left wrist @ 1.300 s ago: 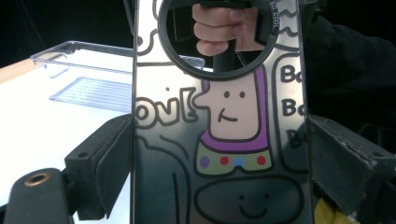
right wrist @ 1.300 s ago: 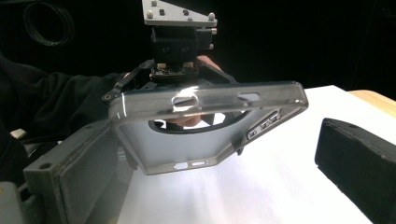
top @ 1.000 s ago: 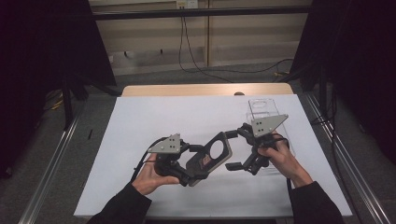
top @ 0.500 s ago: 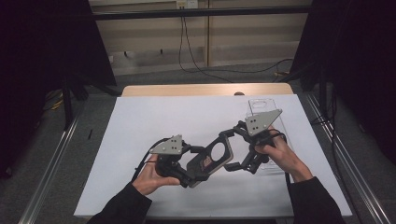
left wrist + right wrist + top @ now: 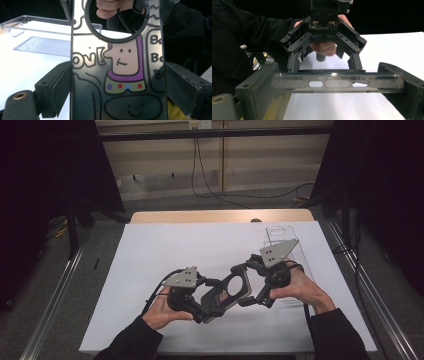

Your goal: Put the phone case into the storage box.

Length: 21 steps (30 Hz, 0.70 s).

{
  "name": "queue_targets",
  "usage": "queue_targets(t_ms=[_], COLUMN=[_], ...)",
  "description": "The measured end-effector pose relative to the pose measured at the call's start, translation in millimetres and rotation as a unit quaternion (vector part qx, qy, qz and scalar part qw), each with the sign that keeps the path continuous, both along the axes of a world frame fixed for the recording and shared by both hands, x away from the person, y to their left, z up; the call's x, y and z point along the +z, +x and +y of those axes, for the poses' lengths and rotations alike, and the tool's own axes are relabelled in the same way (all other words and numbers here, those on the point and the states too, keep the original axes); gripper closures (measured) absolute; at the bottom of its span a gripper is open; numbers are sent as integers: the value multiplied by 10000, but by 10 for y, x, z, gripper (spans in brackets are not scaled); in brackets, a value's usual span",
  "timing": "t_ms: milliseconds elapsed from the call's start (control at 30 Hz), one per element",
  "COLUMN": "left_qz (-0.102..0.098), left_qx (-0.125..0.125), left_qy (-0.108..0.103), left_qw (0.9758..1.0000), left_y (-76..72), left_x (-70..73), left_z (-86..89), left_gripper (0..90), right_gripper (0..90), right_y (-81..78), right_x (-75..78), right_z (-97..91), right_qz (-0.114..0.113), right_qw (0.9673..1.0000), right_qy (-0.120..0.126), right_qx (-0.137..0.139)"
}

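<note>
Smoky translucent phone case [image 5: 226, 292] with cartoon print, held above the white bench [image 5: 165, 250] near its front edge. Left tongs [image 5: 210, 307] and right tongs [image 5: 247, 287] both clamp it, unchanged over the last second; a steady two-handed hold.

Counter [image 5: 165, 250] covered by a white sheet, bare wood strip showing at the far edge. Grey carpet floor [image 5: 165, 202] beyond it, black cables [image 5: 220, 195] trailing across. Far wall [image 5: 250, 165] is pale beige panelling, dark horizontal bar [image 5: 215, 134] in front of it near the top. Black curtains [image 5: 45, 195] on left and right sides. Metal rails [image 5: 55, 300] run along both sides of the counter. Light is even, from above; surroundings dim.
</note>
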<state>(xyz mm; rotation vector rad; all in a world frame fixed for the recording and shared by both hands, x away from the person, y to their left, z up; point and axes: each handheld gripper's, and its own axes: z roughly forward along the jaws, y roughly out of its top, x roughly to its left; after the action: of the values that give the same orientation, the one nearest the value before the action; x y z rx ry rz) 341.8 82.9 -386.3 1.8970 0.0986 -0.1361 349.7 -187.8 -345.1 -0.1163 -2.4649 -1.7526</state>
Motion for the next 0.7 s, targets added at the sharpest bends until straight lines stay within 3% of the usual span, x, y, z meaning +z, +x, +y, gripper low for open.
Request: queue_targets(t_ms=[233,700], left_qz=[-5,56], left_qx=[-97,-111], left_qy=[77,135], left_qw=[9999,9998], left_y=[-13,-4], left_x=[-14,-32], left_z=[-21,-26], left_gripper=[122,122], right_gripper=[94,104], right_y=[1,15], right_x=[-13,-66], right_z=[1,15], right_qz=[22,120], right_qw=[9999,9997], right_qy=[-88,-143], right_qx=[105,149])
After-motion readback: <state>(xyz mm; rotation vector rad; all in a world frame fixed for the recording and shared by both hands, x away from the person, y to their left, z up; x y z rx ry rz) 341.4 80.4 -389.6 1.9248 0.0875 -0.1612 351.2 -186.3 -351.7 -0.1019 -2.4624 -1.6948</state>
